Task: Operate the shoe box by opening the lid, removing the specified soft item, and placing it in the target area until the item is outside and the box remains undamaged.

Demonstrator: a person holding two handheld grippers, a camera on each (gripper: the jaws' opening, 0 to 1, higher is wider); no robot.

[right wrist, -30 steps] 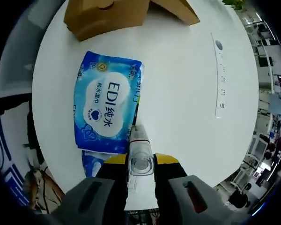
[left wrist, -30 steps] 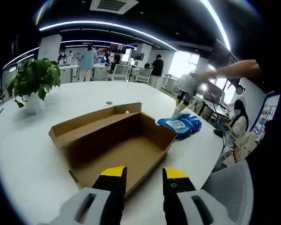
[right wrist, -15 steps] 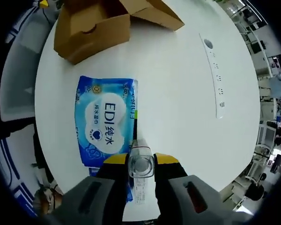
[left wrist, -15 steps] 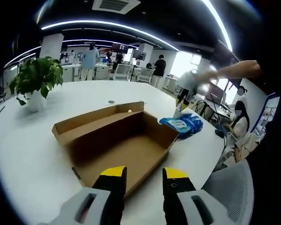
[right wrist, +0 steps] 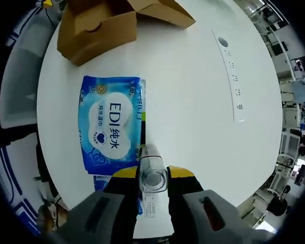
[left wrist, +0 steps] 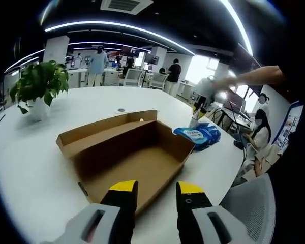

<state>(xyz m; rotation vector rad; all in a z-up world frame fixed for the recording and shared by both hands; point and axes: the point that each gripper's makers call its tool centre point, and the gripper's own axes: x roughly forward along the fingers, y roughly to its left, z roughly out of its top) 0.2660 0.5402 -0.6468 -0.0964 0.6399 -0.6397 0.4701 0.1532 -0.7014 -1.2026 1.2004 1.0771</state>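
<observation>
The brown cardboard shoe box [left wrist: 134, 152] lies open on the white table, its inside bare, just beyond my left gripper [left wrist: 157, 189], which is open with nothing between its yellow-tipped jaws. Right of the box lies a blue wipes pack [left wrist: 197, 134]. My right gripper [left wrist: 201, 100] hangs above that pack on a person's outstretched arm. In the right gripper view, my right gripper [right wrist: 152, 175] is shut on a small clear bottle [right wrist: 151, 158] with a white label. It looks down on the blue wipes pack [right wrist: 111, 124], with the box [right wrist: 99, 25] at the top.
A potted plant [left wrist: 38, 86] stands at the table's far left. A long white socket strip [right wrist: 231, 76] is set into the table [right wrist: 193, 101] right of the pack. A second blue pack [right wrist: 104, 180] peeks from under the first. Chairs and people are beyond the table edge.
The right gripper's camera has drawn back slightly from the wipes pack, with the bottle still in the jaws. The left gripper view is almost unchanged.
</observation>
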